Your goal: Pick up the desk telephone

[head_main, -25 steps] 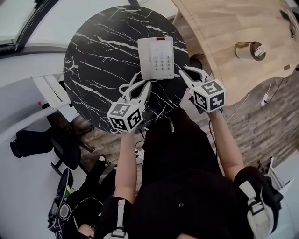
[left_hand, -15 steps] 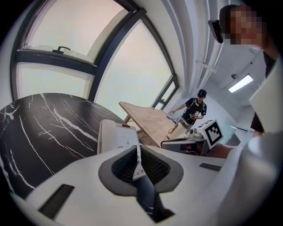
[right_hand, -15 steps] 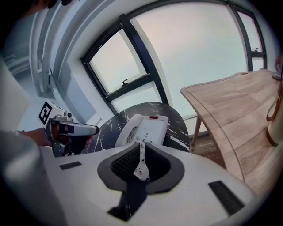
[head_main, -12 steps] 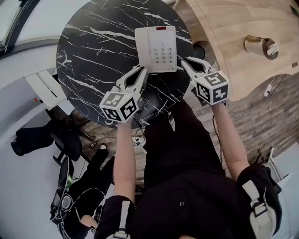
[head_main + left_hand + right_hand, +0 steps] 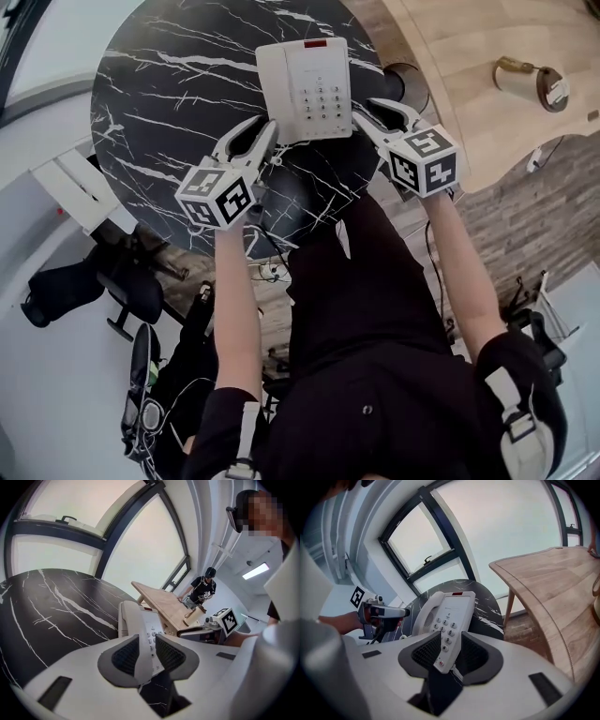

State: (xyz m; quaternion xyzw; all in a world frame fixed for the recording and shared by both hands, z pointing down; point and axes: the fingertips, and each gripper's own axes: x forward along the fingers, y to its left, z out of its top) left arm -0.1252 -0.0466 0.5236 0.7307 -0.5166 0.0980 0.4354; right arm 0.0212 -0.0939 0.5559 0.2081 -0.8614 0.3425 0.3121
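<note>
— Both tools first: how do they stand?

— Left tool [image 5: 251,134] has its jaws slightly apart. They have just been opening, and its own view shows the handset-side near corner of the desk telephone [image 5: 314,89] between them. The pads do not look pressed on it.

— And the other?

— Right tool [image 5: 375,114] is parted wider and has also just been opening. The telephone's near right corner sits between its jaws, and it is not clamped either.

— What carries everything?

— The largest thing is a round black surface [image 5: 178,94] veined in white. To its right is a pale wooden surface [image 5: 469,56], which stands apart from it and has a small cylindrical thing [image 5: 530,82] on it.

— Where exactly is the telephone?

— It lies flat on the black surface, towards the edge nearest the person. One tool is at each of its near corners.

— And its parts?

— The body is white. The handset [image 5: 269,89] rests in its cradle along the left side. The keypad [image 5: 326,98] fills the right half. A small red strip [image 5: 315,43] marks the far end.
</note>
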